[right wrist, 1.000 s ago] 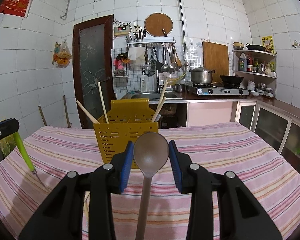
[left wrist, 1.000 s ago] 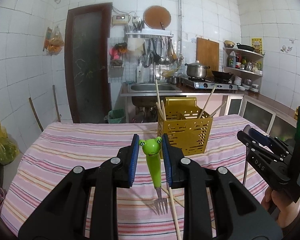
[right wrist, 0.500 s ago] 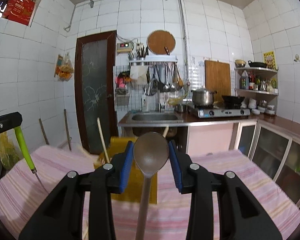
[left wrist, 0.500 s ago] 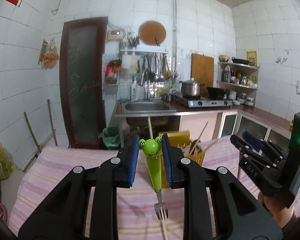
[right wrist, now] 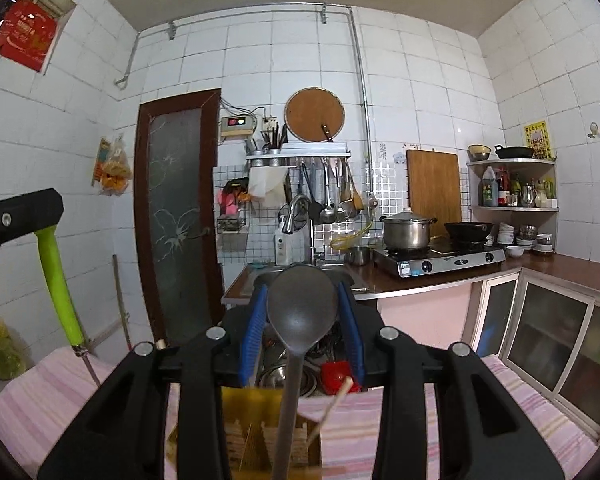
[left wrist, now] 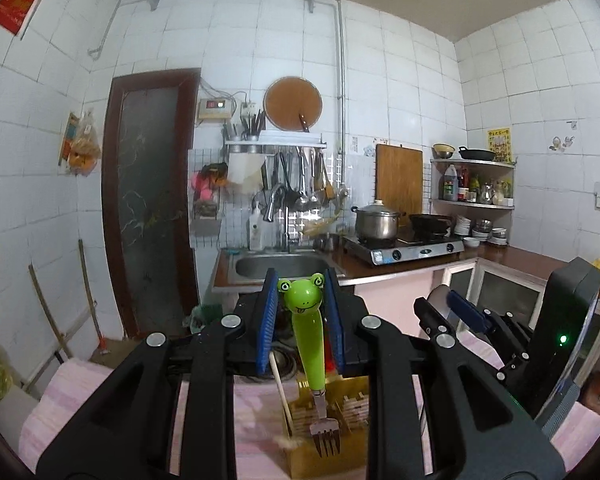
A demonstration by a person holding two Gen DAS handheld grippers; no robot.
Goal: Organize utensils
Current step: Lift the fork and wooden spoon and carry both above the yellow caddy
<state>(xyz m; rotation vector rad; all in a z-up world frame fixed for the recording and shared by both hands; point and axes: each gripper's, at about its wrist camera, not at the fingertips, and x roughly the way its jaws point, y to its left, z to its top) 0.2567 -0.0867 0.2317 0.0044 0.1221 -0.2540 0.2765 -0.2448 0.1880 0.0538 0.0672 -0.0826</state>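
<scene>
White tiled walls (left wrist: 380, 80), dark door (right wrist: 176, 216), steel sink (left wrist: 280, 266)

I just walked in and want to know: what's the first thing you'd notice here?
The frog fork, bright green, clamped in the left gripper right in the middle, prongs down over the yellow holder. Next, the big dark spoon held in the right gripper, bowl up, handle hanging toward the same holder. Behind both, a shiny pot sits on the stove.
</scene>
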